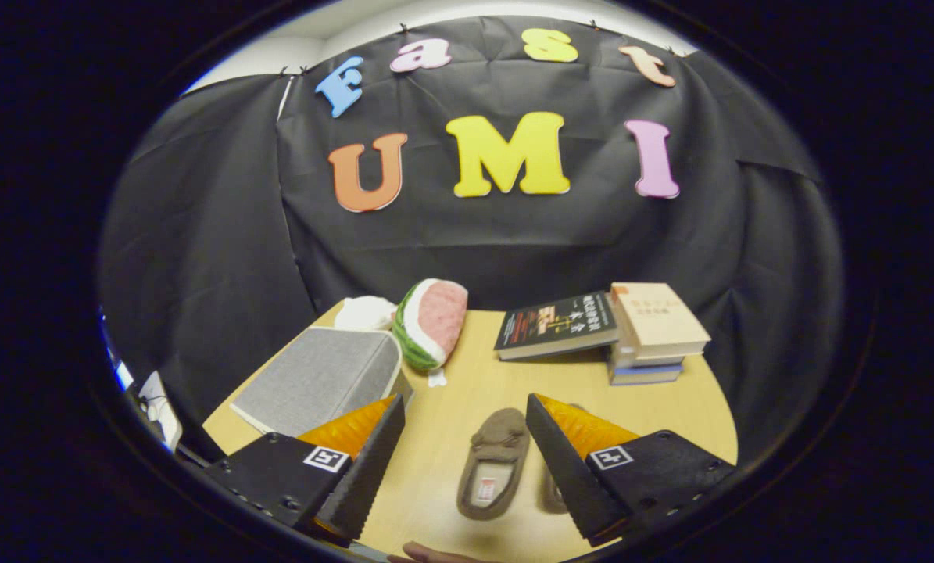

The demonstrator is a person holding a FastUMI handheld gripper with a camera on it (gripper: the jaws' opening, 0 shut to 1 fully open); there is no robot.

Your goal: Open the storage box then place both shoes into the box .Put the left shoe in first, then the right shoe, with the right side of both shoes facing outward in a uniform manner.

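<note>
**Fingers open above the shoes**

The gripper point(464, 461) has its fingers spread wide and holds nothing. Between them, on the wooden surface point(474, 383), lies one brown shoe point(492, 464). A second shoe point(552, 493) is mostly hidden behind the right finger. The grey storage box point(322, 375) stands closed, just beyond the left finger. A watermelon plush point(430, 322) is beside it, and books point(603, 328) lie farther right.
</note>
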